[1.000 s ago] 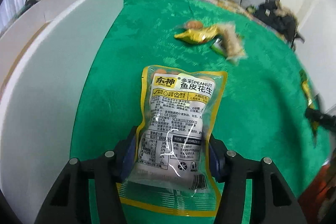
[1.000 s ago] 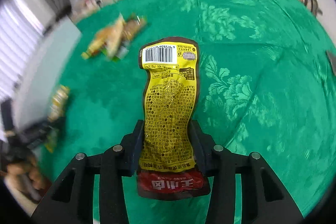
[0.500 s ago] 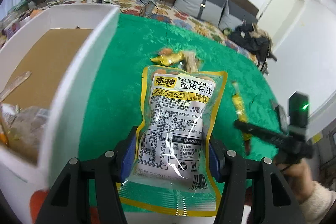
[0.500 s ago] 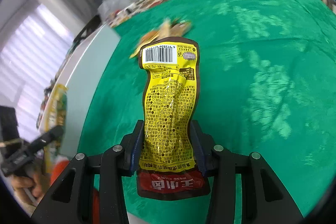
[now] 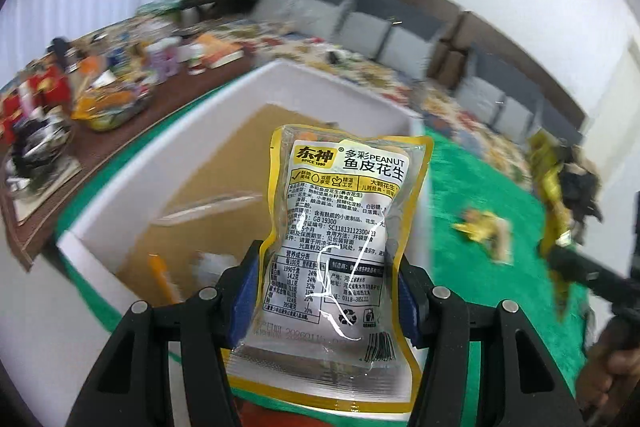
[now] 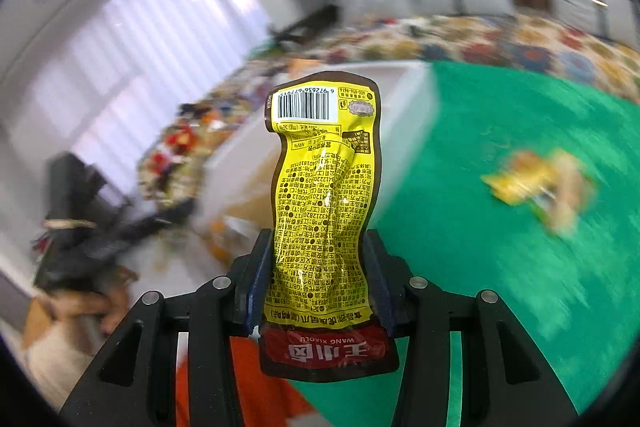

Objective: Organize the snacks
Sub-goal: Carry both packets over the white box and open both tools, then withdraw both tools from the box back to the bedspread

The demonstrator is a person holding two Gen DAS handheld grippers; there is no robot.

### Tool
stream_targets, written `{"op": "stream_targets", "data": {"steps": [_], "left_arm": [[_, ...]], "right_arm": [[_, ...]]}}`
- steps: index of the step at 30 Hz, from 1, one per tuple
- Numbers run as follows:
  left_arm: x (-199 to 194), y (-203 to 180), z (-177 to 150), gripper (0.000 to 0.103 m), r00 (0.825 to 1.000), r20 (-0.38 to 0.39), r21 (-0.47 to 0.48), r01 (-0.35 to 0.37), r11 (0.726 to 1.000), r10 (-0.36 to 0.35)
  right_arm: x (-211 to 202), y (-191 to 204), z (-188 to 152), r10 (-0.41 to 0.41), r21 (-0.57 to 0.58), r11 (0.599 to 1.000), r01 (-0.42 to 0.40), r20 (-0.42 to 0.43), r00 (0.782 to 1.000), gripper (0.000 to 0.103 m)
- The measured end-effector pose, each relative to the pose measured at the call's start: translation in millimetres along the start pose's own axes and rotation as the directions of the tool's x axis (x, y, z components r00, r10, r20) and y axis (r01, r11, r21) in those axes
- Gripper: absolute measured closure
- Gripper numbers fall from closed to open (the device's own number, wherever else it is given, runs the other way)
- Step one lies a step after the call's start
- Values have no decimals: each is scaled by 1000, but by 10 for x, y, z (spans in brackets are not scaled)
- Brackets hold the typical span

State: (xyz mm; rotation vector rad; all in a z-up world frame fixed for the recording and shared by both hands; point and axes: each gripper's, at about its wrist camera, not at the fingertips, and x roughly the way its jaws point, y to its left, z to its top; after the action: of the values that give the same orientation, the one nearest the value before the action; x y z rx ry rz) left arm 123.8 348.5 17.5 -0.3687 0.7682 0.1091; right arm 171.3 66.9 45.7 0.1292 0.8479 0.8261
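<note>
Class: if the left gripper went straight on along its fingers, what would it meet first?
Probably the white box: the left gripper, holding the peanut packet, points down into its brown-floored inside; depth is uncertain.

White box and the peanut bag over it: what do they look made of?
The white box looks like matte foam board, judging by its thick, plain walls, though it could be plastic; its floor is brown like cardboard. The peanut bag is glossy clear plastic film with a yellow border: it glints and creases.

White box (image 5: 192, 163) mostly open inside; a few packets (image 5: 208, 205), seemingly, lie within.
</note>
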Motion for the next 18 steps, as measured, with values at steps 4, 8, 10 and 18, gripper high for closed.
{"op": "stream_targets", "data": {"steps": [4, 8, 10, 18], "left_arm": [[190, 294, 82, 45, 996, -15, 16, -85, 996, 85], [383, 421, 58, 41, 986, -28, 60, -165, 984, 167], [489, 451, 23, 27, 982, -51, 62, -181, 982, 184], [492, 242, -125, 16, 991, -91, 39, -95, 995, 98]], "right_arm": [[437, 445, 163, 25, -55, 998, -26, -18, 1000, 55], [843, 602, 152, -14, -76, 997, 11, -43, 999, 52], [1000, 559, 140, -43, -71, 997, 38, -63, 997, 41], [830, 37, 65, -55, -1, 998, 55, -64, 996, 29]]}}
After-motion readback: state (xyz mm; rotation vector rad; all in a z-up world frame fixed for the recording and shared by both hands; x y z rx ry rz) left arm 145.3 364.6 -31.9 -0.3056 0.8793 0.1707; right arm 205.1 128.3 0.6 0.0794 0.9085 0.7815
